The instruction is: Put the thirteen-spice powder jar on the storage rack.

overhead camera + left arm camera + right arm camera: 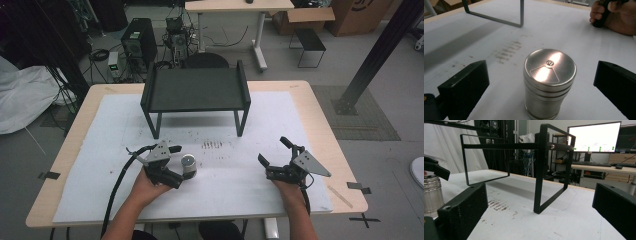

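The left gripper [541, 82] stands spread wide around the steel canister [549, 82], one jaw on either side and neither touching it — the step in hand is judged to be the approach for a grasp. The canister stands upright on the white table cover [240, 175], at the near left of the table, its flat lid facing up. The next move calls for closing the jaws evenly on the canister's body, below the lid rim, keeping it vertical so the smooth metal does not slip. The right gripper [277, 155] rests at the near right, jaws apart and holding nothing, well clear of the canister. Farther back stands the black shelf rack [195, 90] — a likely destination.
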Motion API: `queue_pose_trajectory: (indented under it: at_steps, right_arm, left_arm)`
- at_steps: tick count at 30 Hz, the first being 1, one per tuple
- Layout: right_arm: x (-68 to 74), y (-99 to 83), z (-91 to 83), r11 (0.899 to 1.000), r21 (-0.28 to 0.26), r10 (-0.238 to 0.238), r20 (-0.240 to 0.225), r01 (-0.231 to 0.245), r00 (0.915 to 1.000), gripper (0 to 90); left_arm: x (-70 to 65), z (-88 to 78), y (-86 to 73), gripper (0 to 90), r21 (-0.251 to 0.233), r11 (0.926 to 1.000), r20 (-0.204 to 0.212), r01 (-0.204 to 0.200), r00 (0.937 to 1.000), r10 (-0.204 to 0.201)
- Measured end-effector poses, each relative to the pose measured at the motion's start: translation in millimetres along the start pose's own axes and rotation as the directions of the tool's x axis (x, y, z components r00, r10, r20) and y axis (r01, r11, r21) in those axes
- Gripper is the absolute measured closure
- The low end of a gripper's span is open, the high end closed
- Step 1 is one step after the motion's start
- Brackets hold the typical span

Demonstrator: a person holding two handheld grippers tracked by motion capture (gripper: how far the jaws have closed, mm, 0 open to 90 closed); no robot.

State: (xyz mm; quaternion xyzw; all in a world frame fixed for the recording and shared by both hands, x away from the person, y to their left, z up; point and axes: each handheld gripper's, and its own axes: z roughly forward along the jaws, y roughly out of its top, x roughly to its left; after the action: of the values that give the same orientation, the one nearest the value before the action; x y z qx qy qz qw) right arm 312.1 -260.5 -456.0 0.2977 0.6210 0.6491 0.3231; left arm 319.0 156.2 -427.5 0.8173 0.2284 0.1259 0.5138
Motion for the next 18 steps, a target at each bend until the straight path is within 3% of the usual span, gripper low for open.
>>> queue_pose_trajectory:
  at_steps: [8, 18]
  right_arm:
    - [0.0, 0.0, -0.1, 1.000, 0.000, 0.000, 0.000, 0.000, 1.0000, 0.0]
    - [-0.1, 0.0, -0.1, 1.000, -0.001, 0.000, 0.000, 0.000, 1.0000, 0.0]
  left_arm:
    - [-0.1, 2.7, 0.8, 3.5, 0.043, 0.9991, -0.006, 0.005, 1.0000, -0.005]
    - [0.2, 3.5, 1.2, 11.4, 0.064, 0.9979, -0.002, 0.014, 0.9999, -0.013]
